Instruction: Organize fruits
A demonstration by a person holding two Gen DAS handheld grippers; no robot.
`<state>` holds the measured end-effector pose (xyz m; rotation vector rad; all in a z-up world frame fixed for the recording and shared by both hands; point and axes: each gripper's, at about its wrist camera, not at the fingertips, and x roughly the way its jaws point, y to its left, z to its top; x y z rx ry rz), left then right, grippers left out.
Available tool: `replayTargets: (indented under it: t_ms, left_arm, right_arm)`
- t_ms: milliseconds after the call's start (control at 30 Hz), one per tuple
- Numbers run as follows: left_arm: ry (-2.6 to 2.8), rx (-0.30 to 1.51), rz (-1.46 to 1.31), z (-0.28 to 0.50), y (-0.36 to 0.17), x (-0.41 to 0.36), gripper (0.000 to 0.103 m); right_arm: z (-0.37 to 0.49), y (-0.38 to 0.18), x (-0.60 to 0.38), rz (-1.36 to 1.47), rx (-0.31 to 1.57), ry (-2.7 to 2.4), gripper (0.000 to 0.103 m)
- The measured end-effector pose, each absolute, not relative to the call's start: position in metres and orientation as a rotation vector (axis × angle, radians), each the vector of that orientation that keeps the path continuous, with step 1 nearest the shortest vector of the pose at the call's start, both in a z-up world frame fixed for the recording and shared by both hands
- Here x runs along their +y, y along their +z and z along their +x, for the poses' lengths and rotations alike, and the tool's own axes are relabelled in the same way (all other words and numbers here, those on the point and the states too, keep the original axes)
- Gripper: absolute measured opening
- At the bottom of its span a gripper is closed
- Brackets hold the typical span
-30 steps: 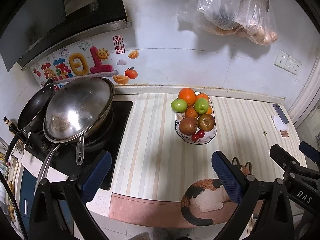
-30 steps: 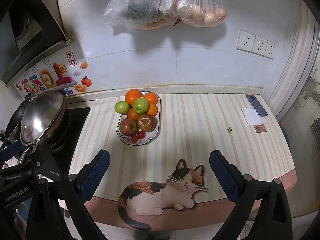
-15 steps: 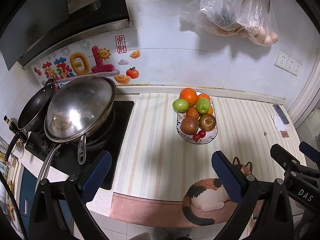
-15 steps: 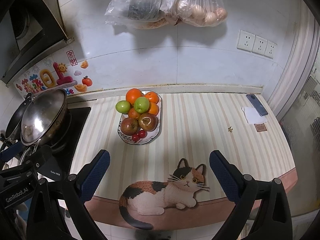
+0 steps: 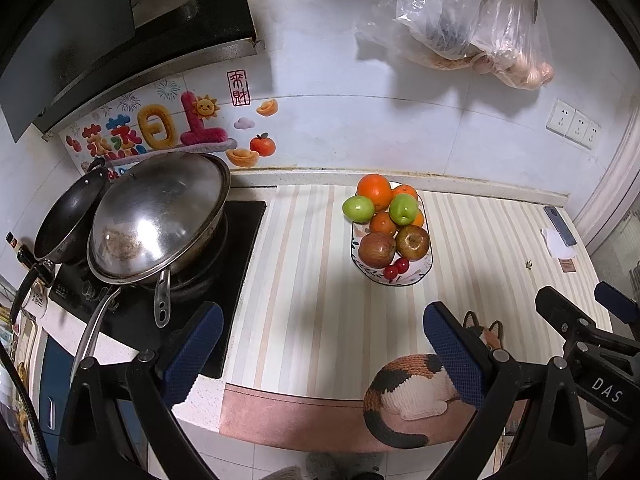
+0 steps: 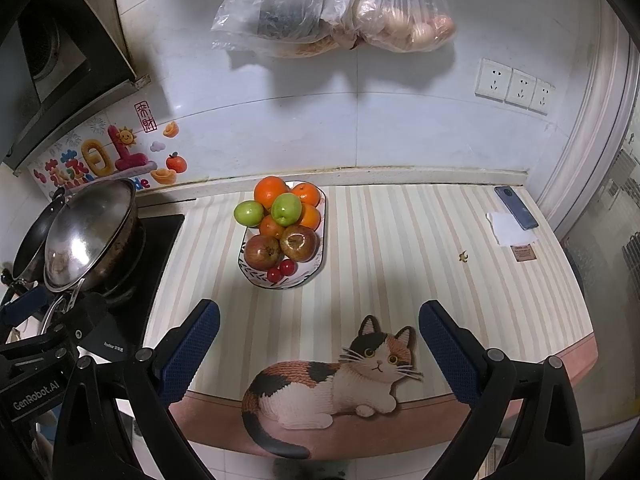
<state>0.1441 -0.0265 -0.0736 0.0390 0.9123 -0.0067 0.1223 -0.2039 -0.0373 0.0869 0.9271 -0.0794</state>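
Note:
A white patterned bowl [image 5: 416, 276] [image 6: 308, 276] stands on the striped counter mat near the back wall. It holds oranges [image 5: 374, 191] [image 6: 271, 191], two green fruits [image 5: 403, 209] [image 6: 286, 209], two red-brown apples [image 5: 377, 249] [image 6: 262, 251] and small red cherries [image 5: 396, 269] [image 6: 281, 271]. My left gripper [image 5: 320, 344] is open and empty, above the counter's front edge, well short of the bowl. My right gripper [image 6: 320, 340] is open and empty, above the cat picture on the mat.
A steel wok [image 5: 160, 216] and a black pan [image 5: 66, 224] sit on the hob at the left. A phone [image 6: 516, 208] and paper lie at the back right. Plastic bags [image 6: 340, 4] hang on the wall above. The counter's front edge is just below both grippers.
Both grippers have drifted slightly; the bowl sits a touch further right in each view. Both stay open and empty.

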Motion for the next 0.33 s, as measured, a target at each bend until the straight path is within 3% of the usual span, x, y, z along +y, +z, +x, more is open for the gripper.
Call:
replayTargets:
  t_ms: [333]
  left_arm:
    - [-0.001,0.902,0.03,0.1428,-0.0717,-0.0221,0.103]
  right_arm:
    - [0.1215,-0.0371,-0.2028,0.087,0.926,-0.079,0.102]
